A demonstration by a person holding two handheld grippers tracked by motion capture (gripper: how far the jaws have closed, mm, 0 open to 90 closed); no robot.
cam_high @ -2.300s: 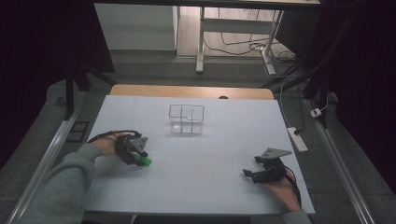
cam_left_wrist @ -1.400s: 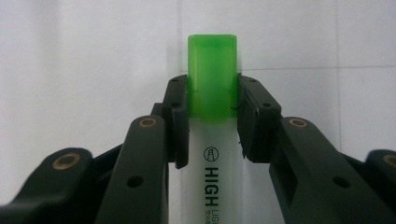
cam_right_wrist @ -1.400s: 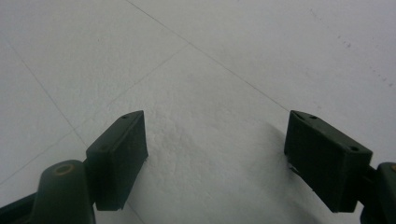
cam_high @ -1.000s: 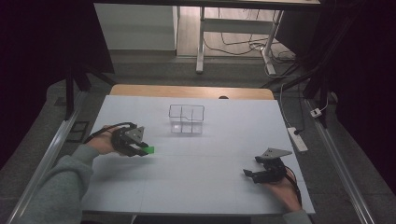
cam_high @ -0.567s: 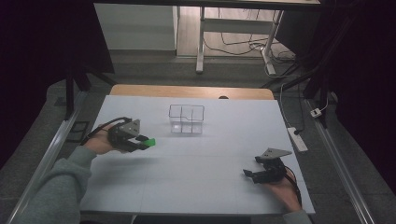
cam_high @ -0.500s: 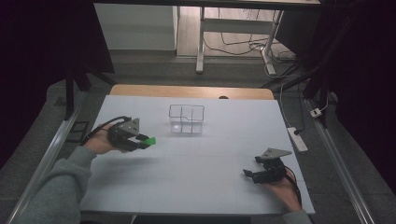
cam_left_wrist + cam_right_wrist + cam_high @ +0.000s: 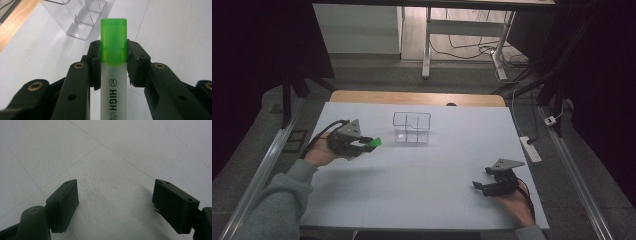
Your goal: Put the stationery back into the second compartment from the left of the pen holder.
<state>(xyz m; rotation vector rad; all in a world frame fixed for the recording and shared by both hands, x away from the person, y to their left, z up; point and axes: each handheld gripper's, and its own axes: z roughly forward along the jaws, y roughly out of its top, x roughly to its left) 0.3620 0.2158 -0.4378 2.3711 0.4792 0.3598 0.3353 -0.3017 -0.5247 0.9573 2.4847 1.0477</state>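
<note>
In the left gripper view the two black jaws are clamped from either side on a green highlighter point(image 7: 113, 75), biting right where the translucent green cap meets the white barrel; the word HIGH runs down the barrel toward the camera and the cap end points away. The left gripper point(image 7: 362, 144) holds the highlighter above the white tabletop point(image 7: 422, 200), roughly level, cap toward the clear plastic organizer point(image 7: 412, 127) that stands just beyond it, near the far middle of the sheet. The organizer is an open-topped box split by thin walls into several compartments, and it looks empty.

I judge the highlighter to be light, rigid and smooth, so it needs little force but could slide or swing in a loose pinch. The flat sides give the jaws a fair seat. Holding at the cap seam is a slight risk, since a cap can pull off; a grip further down the barrel would be surer. With most of the barrel behind the jaws, it may tip when released. The organizer seems light and easy to nudge or knock over, so the pen should go in gently.

The right gripper point(image 7: 483, 186) rests low at the near right of the tabletop, well apart from everything, its jaws spread wide with nothing between them
</note>
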